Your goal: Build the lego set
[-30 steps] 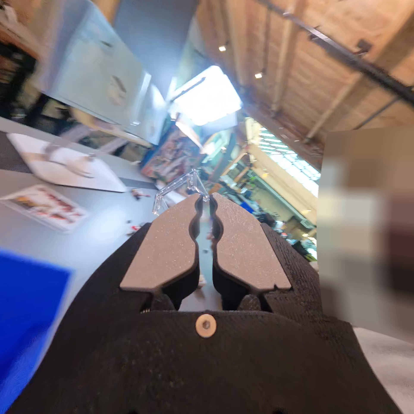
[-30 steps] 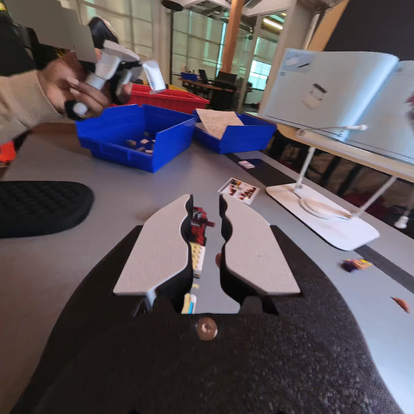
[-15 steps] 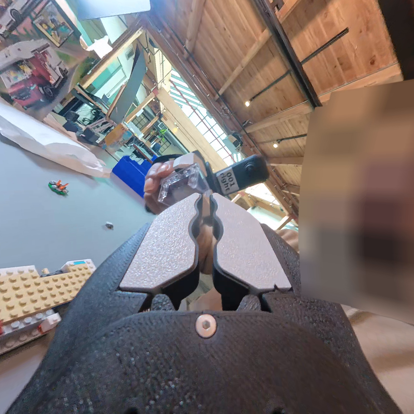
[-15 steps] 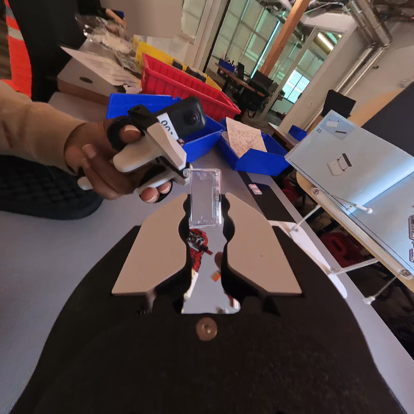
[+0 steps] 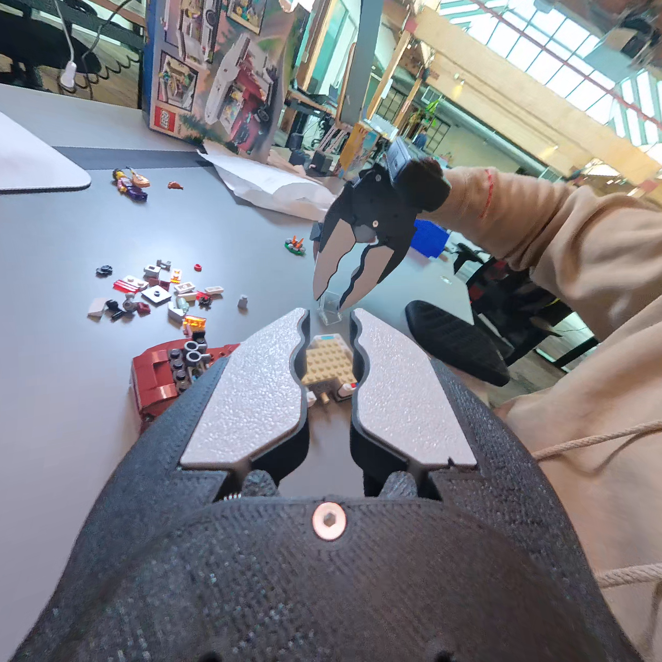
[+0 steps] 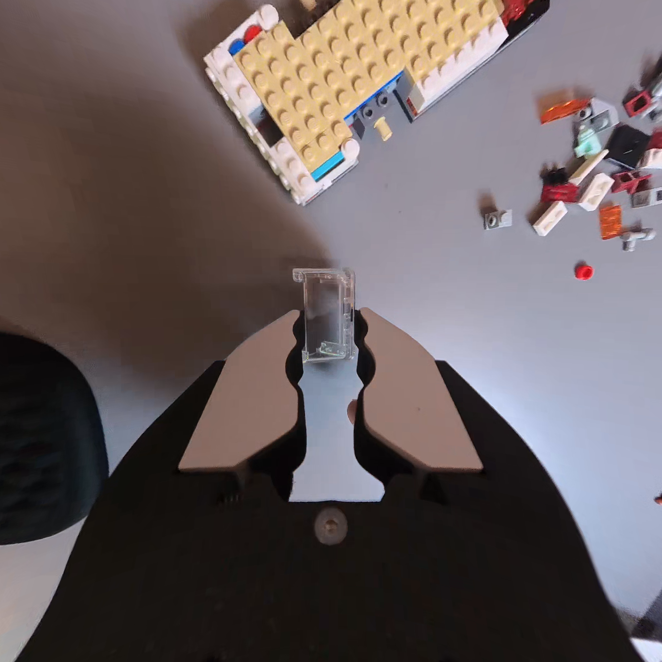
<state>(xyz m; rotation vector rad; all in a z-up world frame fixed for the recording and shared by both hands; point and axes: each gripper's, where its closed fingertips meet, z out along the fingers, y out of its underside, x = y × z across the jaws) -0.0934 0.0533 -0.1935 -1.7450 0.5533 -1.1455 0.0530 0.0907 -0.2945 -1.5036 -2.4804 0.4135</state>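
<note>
**Between the right fingers: a clear panel, end-on to the desk**

Between the right gripper's [image 6: 329, 333] fingers sits a clear plastic panel piece [image 6: 327, 315], clamped across its narrow width by both pads, its long axis running straight out past the fingertips. Seen from the left side, that gripper [image 5: 331, 304] points steeply down, so the panel [image 5: 329, 310] stands nearly upright with its far end at or just above the grey desk [image 5: 89, 233]; I cannot tell if it touches.

Ahead of the panel's free end, slightly to the left, lies a tan-studded brick assembly with white walls [image 6: 322, 82]. Off to the right of the fingers is a scatter of small loose bricks [image 6: 591, 172].

The left gripper [image 5: 329, 344] has its fingers parted and holds nothing. The tan assembly [image 5: 327, 361] shows in the gap below them, but the pads do not press on it. The clear panel stands just beyond these fingertips, dead ahead, and a dark red brick build [image 5: 161, 372] lies off their left side. Of the two, the right gripper has the panel; the left is nearer the tan assembly.
</note>
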